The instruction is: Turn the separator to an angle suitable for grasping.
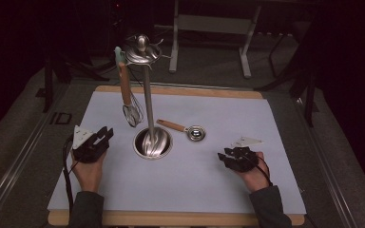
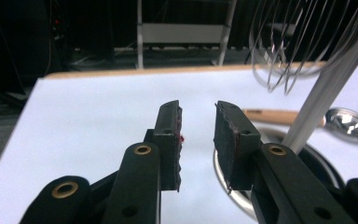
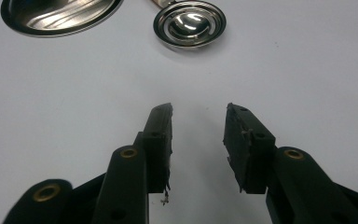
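A steel utensil stand (image 1: 148, 102) rises from a round dished base (image 1: 153, 142) at the middle of the white mat (image 1: 247, 118). A wooden-handled whisk (image 1: 128, 95) hangs from the hooks at its top. A small steel measuring spoon (image 1: 190, 132) with a wooden handle lies just right of the base. My left gripper (image 1: 105, 133) sits low at the left of the base, open and holding nothing. In the left gripper view its jaws (image 2: 196, 109) point past the pole (image 2: 326, 88) and whisk wires (image 2: 298, 42). My right gripper (image 1: 224, 156), open and holding nothing, rests at the right, its jaws (image 3: 199, 109) aimed toward the spoon bowl (image 3: 189, 23).
The mat lies on a wooden board (image 1: 171, 219) whose edge shows at front and back. Dark floor and metal table legs (image 1: 244, 52) lie beyond the far edge. Bare mat stretches in front of both hands and along the right side.
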Action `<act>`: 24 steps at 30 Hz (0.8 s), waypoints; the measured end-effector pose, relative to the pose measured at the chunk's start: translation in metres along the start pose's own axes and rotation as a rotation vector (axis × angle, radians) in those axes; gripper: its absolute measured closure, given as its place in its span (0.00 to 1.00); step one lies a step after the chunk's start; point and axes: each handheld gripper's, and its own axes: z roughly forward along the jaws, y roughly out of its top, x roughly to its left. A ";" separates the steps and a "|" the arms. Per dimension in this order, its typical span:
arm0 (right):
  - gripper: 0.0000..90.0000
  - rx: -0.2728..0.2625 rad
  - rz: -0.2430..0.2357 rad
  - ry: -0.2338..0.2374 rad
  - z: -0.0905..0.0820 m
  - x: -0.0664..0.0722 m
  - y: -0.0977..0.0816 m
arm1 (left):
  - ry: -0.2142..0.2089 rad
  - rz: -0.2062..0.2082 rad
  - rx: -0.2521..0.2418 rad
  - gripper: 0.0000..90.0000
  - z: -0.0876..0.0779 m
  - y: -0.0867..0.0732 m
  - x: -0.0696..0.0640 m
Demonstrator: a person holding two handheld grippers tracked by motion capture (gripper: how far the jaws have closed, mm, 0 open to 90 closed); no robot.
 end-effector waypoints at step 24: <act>0.64 -0.005 -0.015 0.000 0.009 0.011 0.004 | -0.015 -0.041 0.152 0.77 0.026 -0.043 0.000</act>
